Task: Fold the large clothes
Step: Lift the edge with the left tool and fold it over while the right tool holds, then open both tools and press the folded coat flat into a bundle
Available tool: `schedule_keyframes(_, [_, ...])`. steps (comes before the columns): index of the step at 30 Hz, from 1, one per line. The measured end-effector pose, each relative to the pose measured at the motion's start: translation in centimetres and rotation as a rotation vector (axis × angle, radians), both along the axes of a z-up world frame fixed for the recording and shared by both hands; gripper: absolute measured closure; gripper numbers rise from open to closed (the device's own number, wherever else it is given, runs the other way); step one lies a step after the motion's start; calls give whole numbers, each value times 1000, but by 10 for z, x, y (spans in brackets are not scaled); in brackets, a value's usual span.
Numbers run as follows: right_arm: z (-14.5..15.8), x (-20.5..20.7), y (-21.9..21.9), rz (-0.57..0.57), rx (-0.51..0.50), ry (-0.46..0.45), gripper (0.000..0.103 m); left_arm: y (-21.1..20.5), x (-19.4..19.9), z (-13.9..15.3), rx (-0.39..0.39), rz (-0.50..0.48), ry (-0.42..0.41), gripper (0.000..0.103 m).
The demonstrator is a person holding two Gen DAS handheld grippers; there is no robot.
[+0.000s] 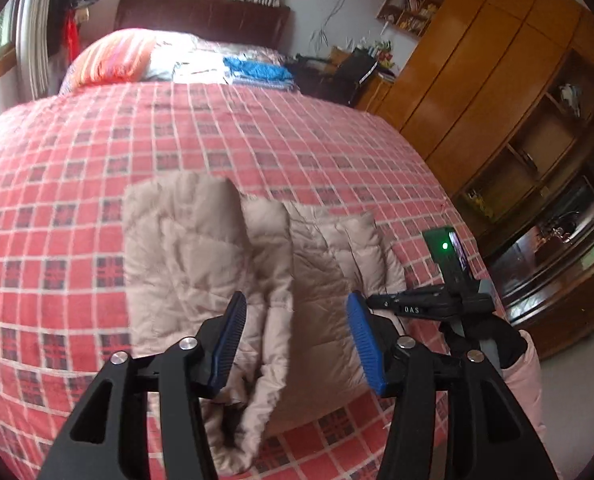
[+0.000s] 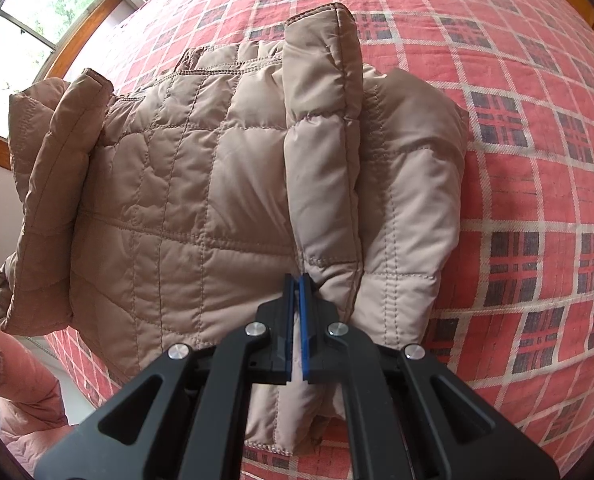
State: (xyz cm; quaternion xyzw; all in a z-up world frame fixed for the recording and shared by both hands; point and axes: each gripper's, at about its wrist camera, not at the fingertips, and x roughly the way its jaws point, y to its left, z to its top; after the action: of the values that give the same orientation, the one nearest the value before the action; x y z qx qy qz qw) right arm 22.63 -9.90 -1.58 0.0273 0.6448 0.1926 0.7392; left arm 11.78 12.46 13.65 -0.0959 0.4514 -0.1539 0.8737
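Observation:
A beige quilted puffer jacket (image 1: 201, 248) lies on the red plaid bedspread (image 1: 77, 184), near the bed's front edge. In the left wrist view a sleeve is folded lengthwise over its middle. My left gripper (image 1: 296, 304) hovers open just above that sleeve, nothing between its blue pads (image 1: 233, 336). My right gripper (image 2: 297, 280) is shut on the jacket (image 2: 201, 184), pinching fabric at the lower end of a folded sleeve (image 2: 321, 128). The right gripper (image 1: 381, 302) also shows at the jacket's right edge in the left wrist view.
Striped pillows (image 1: 113, 56) and folded blankets (image 1: 257, 72) lie at the head of the bed. A wooden wardrobe (image 1: 477, 72) and shelves stand to the right. A window (image 2: 21, 28) is on the left. A pink sleeve (image 2: 21, 364) shows at the bed's edge.

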Motion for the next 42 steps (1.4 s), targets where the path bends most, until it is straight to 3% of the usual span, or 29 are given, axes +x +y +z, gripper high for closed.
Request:
schedule_keyframes(4, [0,0,3,2,-6,-3,102,47,1,-8,87,144,4,49])
schedule_keyframes(10, [0,0,4,3,-10,-2,102,100,12,-73,107,259,161,51])
schedule_keyframes(13, [0,2,3,6,-17,-2,102,95,10,-99,101,218,214,53])
schedule_keyframes(16, [0,3,7,4,-27,1,100,73,1,-107,90,154,207,54])
schedule_keyframes(19, [0,4,13,4,-43,-1,98,45,2,-114,132,113,196,62])
schedule_keyframes(23, [1,3,17,-8,-58,-4,98,15,11,-135,225,108,188,62])
schedule_keyframes(29, [23,-6,32,-10,-51,-36,92,19,12,-133,188,107,199,61])
schedule_keyframes(33, [48,-16,56,32,-13,-83,75,35,15,-117,144,118,190,60])
schedule_keyframes(38, [60,-18,91,79,33,-61,73,58,29,-91,150,190,121,54])
schedule_keyframes(42, [73,-14,119,95,108,-45,55,63,42,-102,170,205,168,54])
